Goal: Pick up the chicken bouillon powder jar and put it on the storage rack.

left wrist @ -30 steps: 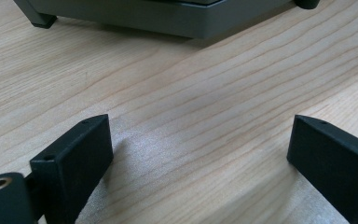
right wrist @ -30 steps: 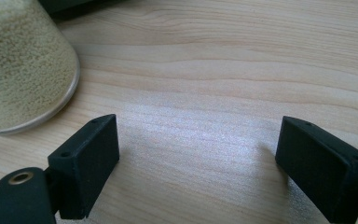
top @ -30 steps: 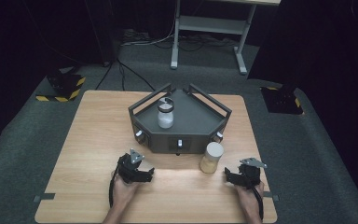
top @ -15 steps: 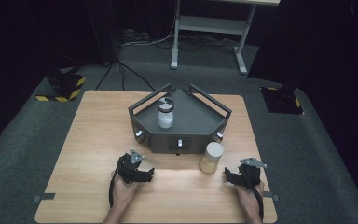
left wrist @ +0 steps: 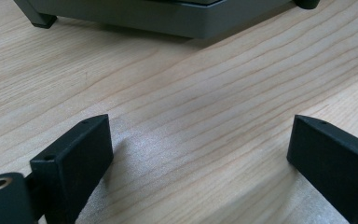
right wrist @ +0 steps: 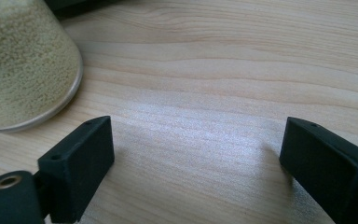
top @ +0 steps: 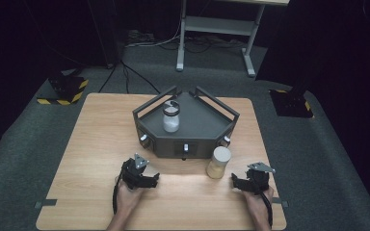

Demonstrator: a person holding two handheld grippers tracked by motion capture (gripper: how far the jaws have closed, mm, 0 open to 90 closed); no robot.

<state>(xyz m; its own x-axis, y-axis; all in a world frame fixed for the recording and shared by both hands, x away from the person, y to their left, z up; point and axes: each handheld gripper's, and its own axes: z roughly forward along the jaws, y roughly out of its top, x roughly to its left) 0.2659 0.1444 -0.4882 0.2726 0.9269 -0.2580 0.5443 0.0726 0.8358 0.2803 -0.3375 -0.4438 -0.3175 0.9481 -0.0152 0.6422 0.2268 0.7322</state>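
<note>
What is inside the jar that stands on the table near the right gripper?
The jar holds fine yellowish grains, seen through its clear wall in the right gripper view. A pale lid covers the top, so the fill level under it is hidden.

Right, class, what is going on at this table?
A person rests a gripper in each hand on the wooden table. The right gripper, jaws just opened and empty, sits beside a jar of yellowish grains. The left gripper is open too. A second jar stands on the dark tray.

Dark lab: hazard-striped stand bases point(top: 62, 90), floor cables point(top: 139, 79).
</note>
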